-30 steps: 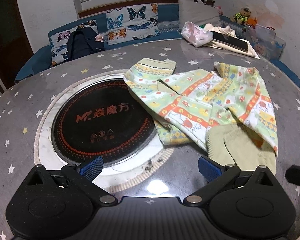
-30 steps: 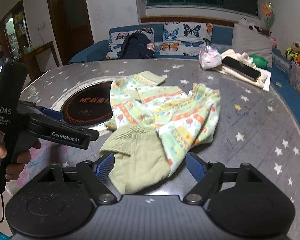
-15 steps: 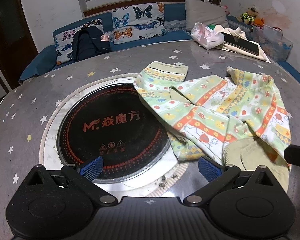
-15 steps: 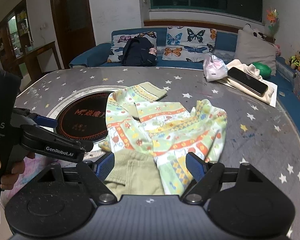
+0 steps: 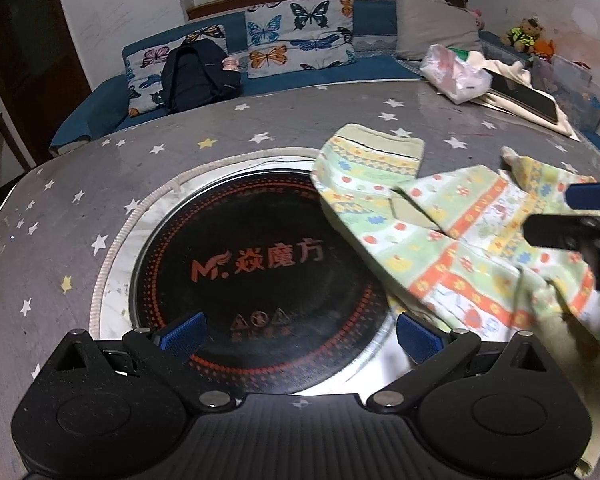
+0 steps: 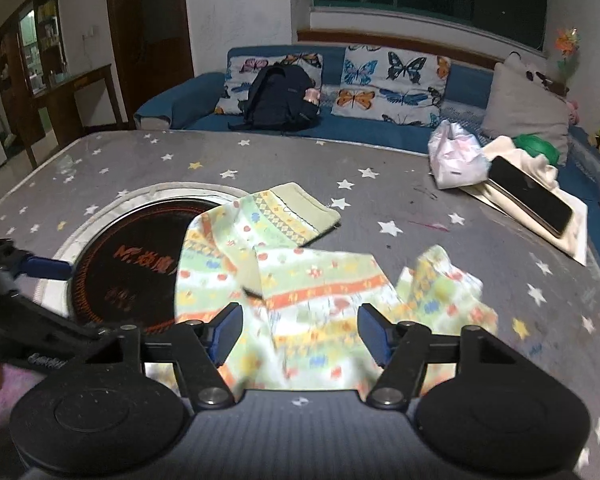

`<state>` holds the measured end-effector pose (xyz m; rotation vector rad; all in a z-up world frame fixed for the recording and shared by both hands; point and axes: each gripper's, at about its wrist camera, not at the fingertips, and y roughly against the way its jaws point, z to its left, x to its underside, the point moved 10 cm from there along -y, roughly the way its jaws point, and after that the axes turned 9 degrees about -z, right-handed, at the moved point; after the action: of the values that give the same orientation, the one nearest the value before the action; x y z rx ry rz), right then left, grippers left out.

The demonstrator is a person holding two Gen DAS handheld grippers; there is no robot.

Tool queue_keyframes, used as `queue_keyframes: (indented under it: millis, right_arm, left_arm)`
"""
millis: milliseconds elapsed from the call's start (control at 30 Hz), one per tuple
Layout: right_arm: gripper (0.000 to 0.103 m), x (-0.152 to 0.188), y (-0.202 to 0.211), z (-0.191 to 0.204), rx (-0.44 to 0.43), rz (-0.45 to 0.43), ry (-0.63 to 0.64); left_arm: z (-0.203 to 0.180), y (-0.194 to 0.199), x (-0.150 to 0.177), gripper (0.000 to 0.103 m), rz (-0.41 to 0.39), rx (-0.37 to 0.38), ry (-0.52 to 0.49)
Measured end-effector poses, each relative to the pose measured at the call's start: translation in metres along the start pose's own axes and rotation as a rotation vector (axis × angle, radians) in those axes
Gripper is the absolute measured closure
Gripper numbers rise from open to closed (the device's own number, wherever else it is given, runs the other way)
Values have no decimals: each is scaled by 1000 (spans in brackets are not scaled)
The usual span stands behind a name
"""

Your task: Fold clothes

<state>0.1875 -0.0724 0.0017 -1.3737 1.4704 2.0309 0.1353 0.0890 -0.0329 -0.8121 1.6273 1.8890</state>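
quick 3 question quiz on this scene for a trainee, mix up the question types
1. True or false: the patterned garment partly overlaps the round black cooktop.
2. Multiple choice: what lies on the pale cloth at the table's far right corner? A) a phone B) a mug C) a book
3. Fill in: the jaws of the right gripper are ____.

Key
1. True.
2. A, the phone.
3. Open, with the garment showing between the blue pads; the left gripper is open too, over the cooktop.

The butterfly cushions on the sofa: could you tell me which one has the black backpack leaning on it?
The left cushion: the backpack covers its middle. The right cushion shows whole, with nothing on it.
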Motion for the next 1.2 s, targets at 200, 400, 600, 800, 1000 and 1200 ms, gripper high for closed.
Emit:
queue_keyframes:
  millis: [200,400,600,800,1000,1200]
  right_arm:
    - [41,-5,-47,6,-27,44,18]
    - [49,6,-81,8,-41,98,25]
    - [91,8,-84,-2,-46,78,2]
    - [99,-4,-61,-12,-41,-5,-3]
    - [99,-24,-11,-43,8,-125,-33]
    - [99,-25,46,-87,106,-208,-64]
  left_arm:
    - [13,-13,-9,0,10,3,21]
    - [18,-24,-20,0,9,8,38]
    - [16,-38,-34,0,0,5,39]
    - [11,-54,-55,0,-7,10,78]
    - [1,-72,-66,0,-8,-7,75]
    - [-10,-89,-64,5,1,-12,70]
